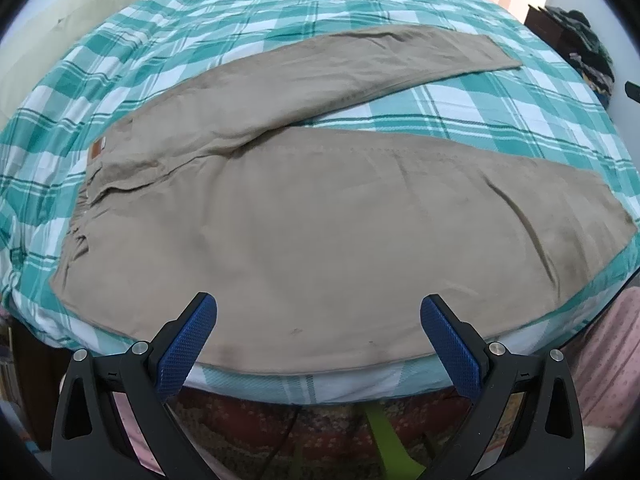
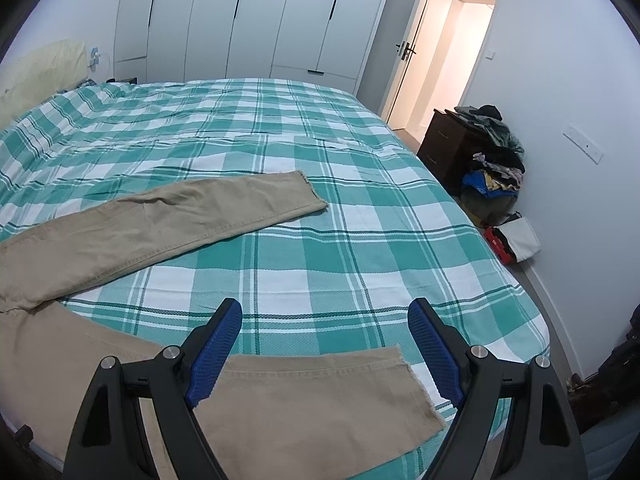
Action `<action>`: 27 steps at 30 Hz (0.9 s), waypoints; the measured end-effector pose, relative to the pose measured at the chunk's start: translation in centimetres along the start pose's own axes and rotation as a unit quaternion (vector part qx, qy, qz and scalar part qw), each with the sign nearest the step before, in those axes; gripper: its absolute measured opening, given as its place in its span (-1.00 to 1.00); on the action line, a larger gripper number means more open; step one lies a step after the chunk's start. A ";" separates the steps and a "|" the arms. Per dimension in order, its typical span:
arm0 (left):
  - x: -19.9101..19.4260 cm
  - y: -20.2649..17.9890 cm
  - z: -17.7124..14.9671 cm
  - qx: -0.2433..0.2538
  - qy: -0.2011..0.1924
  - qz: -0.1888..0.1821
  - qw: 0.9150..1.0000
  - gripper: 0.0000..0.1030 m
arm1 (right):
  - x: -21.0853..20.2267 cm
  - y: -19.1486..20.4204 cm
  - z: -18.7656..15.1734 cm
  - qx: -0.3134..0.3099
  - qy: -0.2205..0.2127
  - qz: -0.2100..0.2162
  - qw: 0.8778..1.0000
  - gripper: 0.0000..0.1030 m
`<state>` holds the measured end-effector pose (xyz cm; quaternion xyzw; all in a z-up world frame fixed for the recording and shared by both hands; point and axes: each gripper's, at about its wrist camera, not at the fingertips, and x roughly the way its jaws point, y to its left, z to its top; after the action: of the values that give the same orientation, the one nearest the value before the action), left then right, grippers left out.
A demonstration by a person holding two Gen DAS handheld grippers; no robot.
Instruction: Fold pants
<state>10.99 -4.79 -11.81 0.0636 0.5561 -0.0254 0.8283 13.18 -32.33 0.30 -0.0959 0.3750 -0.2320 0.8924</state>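
Tan pants (image 1: 304,216) lie spread flat on the green and white checked bed (image 1: 440,92), waist at the left, legs splayed toward the right. In the left wrist view my left gripper (image 1: 318,312) hovers open above the near leg by the bed's front edge, nothing between its blue pads (image 1: 188,344). In the right wrist view the pants (image 2: 168,216) show as a far leg and a near leg whose frayed hem (image 2: 420,392) lies below my right gripper (image 2: 325,320). It stands open, holding nothing.
White wardrobe doors (image 2: 256,20) line the far wall, and a doorway (image 2: 440,60) stands open at the right. A dark nightstand (image 2: 448,144) piled with clothes (image 2: 496,152) sits beside the bed. A patterned rug (image 1: 304,432) lies below the front edge.
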 end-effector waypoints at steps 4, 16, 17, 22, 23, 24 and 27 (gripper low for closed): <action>1.0 0.9 2.0 -0.001 0.000 0.002 1.000 0.98 | 3.3 0.6 -0.5 -0.009 0.013 0.019 1.000 0.67; 11.4 9.3 16.7 -0.138 -0.080 0.050 0.986 0.98 | 30.3 -3.4 5.8 0.244 0.109 0.289 0.919 0.32; 13.6 9.8 17.0 -0.138 -0.066 0.064 0.986 0.98 | 33.0 -3.7 6.6 0.268 0.120 0.284 0.913 0.22; 19.1 11.6 15.4 -0.140 0.002 0.033 0.990 0.99 | 40.3 -4.0 8.4 0.341 0.133 0.250 0.897 0.18; 19.2 11.7 14.9 -0.131 -0.004 0.025 0.991 0.99 | 41.1 -3.9 8.8 0.346 0.127 0.249 0.896 0.15; 19.1 11.7 14.9 -0.126 -0.008 0.022 0.992 0.99 | 41.6 -3.8 9.2 0.347 0.121 0.252 0.895 0.03; 18.9 11.8 14.7 -0.121 -0.004 0.011 0.993 0.99 | 41.2 -4.2 10.6 0.316 0.118 0.241 0.910 -0.93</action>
<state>33.00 5.47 -22.84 -0.0312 0.5508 0.0513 0.8324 44.54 -56.03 -16.58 0.3124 0.3963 -0.1262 0.8541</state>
